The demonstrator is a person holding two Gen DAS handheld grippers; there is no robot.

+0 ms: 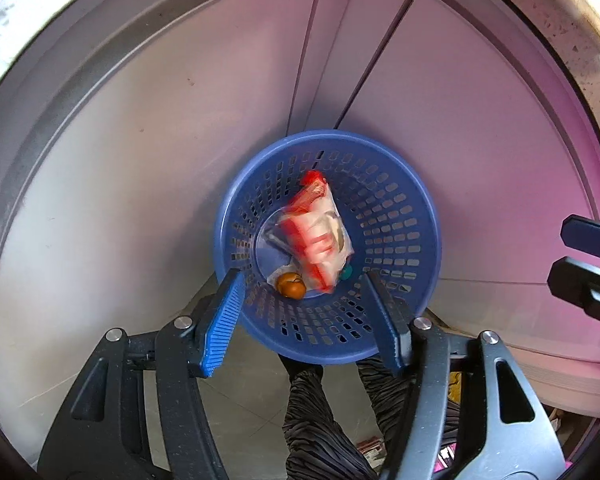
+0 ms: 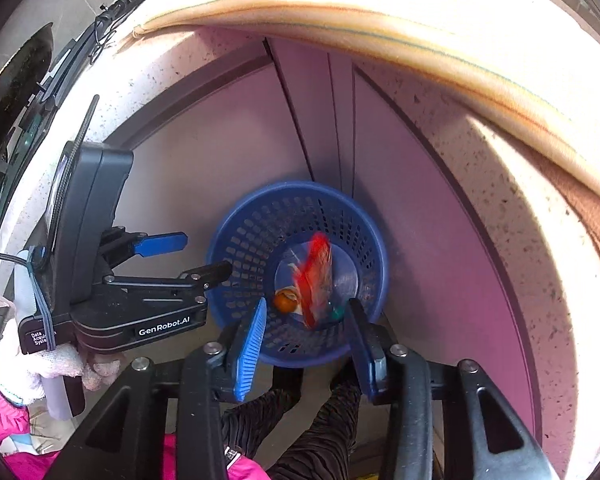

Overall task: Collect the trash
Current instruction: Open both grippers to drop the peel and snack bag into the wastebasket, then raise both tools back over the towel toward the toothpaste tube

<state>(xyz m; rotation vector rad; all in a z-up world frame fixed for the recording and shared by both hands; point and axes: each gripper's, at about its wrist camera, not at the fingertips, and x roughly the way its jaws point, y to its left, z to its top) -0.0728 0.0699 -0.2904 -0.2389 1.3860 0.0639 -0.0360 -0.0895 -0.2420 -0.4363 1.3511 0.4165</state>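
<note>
**Wrapper in the basket, both jaws empty above it**

Pale cabinet doors (image 1: 460, 128) under a speckled stone surface (image 2: 500, 184) back the scene, and a blue perforated basket (image 1: 416, 216) stands on the floor against them. Both grippers point down at it. The left gripper (image 1: 302, 280) has its jaws apart with nothing between the pads; the basket's floor lies straight beyond them. The right gripper (image 2: 306, 308) likewise has its jaws apart and empty, directly above the basket. The red-and-white snack wrapper (image 1: 320, 236) lies inside, its long axis running away from the jaws towards the far wall, beside an orange round piece (image 1: 290, 285) and a small teal bit (image 1: 346, 273). Neither hand looks nearer; judging by this, the next pick lies outside the basket.
</note>
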